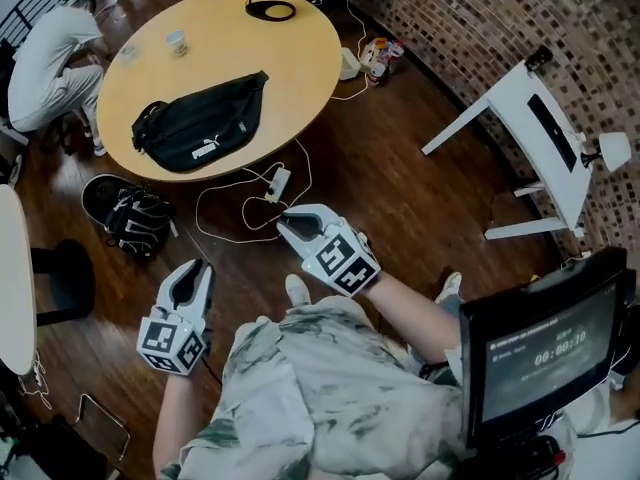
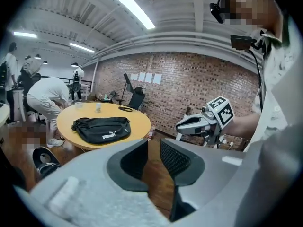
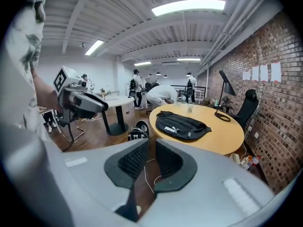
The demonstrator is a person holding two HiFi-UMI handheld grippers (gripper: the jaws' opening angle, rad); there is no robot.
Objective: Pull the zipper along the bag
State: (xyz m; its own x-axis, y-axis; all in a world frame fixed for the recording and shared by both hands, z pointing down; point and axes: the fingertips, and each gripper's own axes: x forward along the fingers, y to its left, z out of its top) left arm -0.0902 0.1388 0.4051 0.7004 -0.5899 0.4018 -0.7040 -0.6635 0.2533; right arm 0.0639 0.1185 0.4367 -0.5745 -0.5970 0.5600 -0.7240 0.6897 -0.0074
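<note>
The black bag (image 1: 200, 123) lies on the round table (image 1: 300, 28), long axis slanting from near-left to far-right. It sits well ahead of the left gripper (image 1: 192, 273) and right gripper (image 1: 290, 224), about equally far from each; both jaws narrowly parted, empty

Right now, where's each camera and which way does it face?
Head view: on the head, steeply down at table, bag; left claw, right claw, shirt show.
Left gripper view: on left claw, toward table and bag; own open jaws, right claw show.
Right gripper view: on right claw, toward the bag; own open jaws, left claw show.
All three share the bag.
</note>
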